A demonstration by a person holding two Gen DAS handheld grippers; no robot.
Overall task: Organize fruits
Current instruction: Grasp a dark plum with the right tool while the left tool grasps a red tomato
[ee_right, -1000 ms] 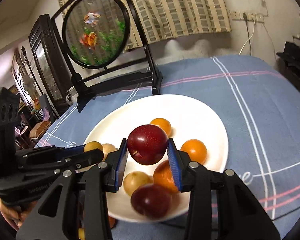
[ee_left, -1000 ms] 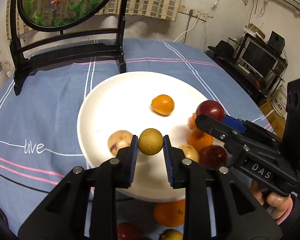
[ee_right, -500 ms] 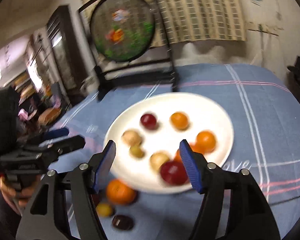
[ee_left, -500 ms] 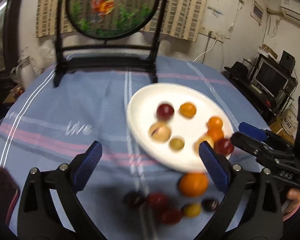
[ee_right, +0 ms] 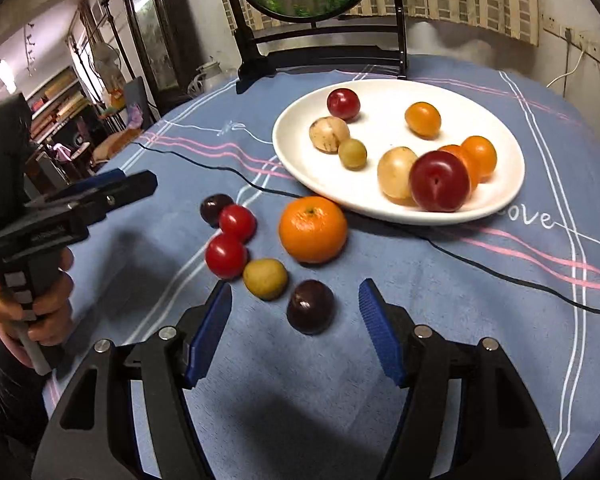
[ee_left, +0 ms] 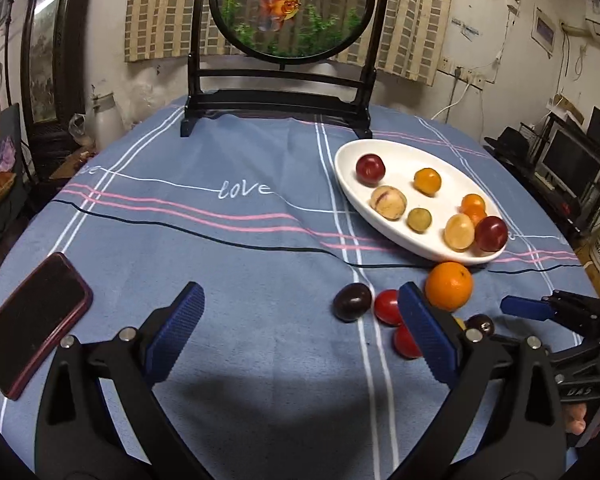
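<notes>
Both tools have let go of the fruit they held over the plate [ee_right: 512, 184] and drawn back over the worktop: the left tool [ee_left: 300, 334] now stands wide apart with nothing between its pads, and the right tool [ee_right: 296, 330] has just been opening, also empty. A dark plum [ee_right: 311, 306] lies on the cloth just ahead of the right tool, almost centred in its gap, round with no long axis to line up. From the left tool's side that cluster lies off to its right, so the right tool looks nearer for the pick.
</notes>
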